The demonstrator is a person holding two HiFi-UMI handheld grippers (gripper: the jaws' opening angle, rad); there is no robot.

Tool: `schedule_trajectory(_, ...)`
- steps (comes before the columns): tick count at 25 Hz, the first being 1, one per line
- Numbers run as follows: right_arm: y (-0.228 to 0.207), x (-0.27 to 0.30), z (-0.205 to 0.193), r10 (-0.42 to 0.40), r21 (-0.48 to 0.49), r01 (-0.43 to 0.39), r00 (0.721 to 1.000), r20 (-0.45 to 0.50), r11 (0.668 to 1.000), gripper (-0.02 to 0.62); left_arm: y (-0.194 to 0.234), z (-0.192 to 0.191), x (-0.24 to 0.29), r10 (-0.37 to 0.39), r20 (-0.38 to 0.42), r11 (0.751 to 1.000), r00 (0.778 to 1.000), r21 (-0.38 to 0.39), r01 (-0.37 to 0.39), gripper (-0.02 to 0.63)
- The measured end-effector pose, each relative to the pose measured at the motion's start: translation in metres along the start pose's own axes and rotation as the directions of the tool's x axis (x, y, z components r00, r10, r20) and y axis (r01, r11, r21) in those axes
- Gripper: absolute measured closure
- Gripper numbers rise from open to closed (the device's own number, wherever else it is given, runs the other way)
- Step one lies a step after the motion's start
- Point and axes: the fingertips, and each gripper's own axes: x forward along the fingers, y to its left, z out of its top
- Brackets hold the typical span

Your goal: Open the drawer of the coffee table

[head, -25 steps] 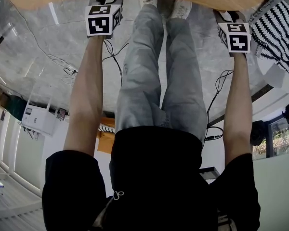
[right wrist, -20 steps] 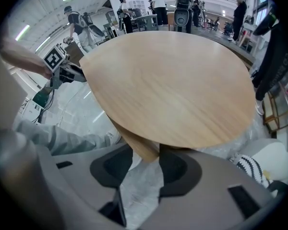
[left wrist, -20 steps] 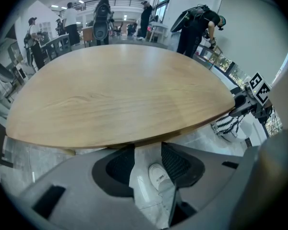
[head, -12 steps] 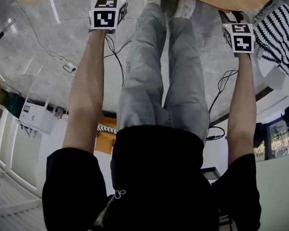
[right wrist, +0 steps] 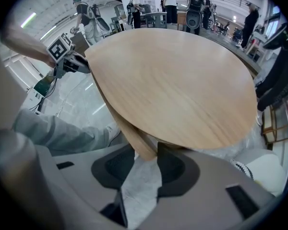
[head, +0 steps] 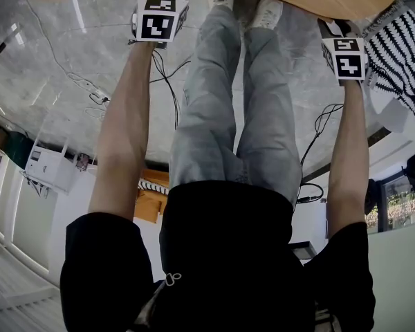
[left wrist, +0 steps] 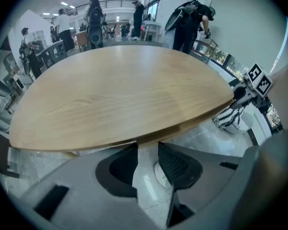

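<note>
Facing of the coffee table (left wrist: pixel 120 95): stood straight ahead of the person, near edge bowed toward the legs; long axis ran left to right across the head view; top lay level.
Table make: pale wood with fine straight grain, smooth matt face; rounded, oval-like outline; thin rim with a second wooden band (right wrist: pixel 129 131) tucked just under it.
Drawer: could not be told apart from that band in any view.
Left gripper (left wrist: pixel 147 164): was held at the table's near edge, left of the legs; jaws stood apart, with only floor (left wrist: pixel 144 190) and a white shoe (left wrist: pixel 158 173) seen through the gap; dark ribbed pads (left wrist: pixel 173 163) sat in a smooth grey shell.
Right gripper (right wrist: pixel 145 164): was held at the near edge on the right side; jaws stood apart by a like gap; the wooden band's end reached in between the tips; touch against the pads could not be read.
Marker cube (head: pixel 157 21): white faces with black squares, sat atop the left gripper.
Floor finish: grey, marbled, glossy; thin black cables (head: pixel 167 68) trailed over it.
Grey trousers (head: pixel 214 116): soft cloth, ran between the two forearms.
Striped cloth (head: pixel 401 43): black and white, lay just beside the right gripper.
</note>
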Motion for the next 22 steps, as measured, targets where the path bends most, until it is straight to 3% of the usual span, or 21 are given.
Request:
schedule_trajectory(10,0.02,-0.004,-0.02,0.035,-0.028,-0.036,0.999,-0.041,0.999,0.46,-0.011,-0.023,-0.012,-0.015,-0.045,0.999,0.999,0.031,0.016,0.494)
schedule_trajectory(22,0.077,-0.014,-0.063,0.107,-0.073,-0.117,0.986,-0.127,0.99,0.459,-0.029,-0.086,-0.041,-0.042,-0.166,0.996,0.985,0.071,0.054,0.512)
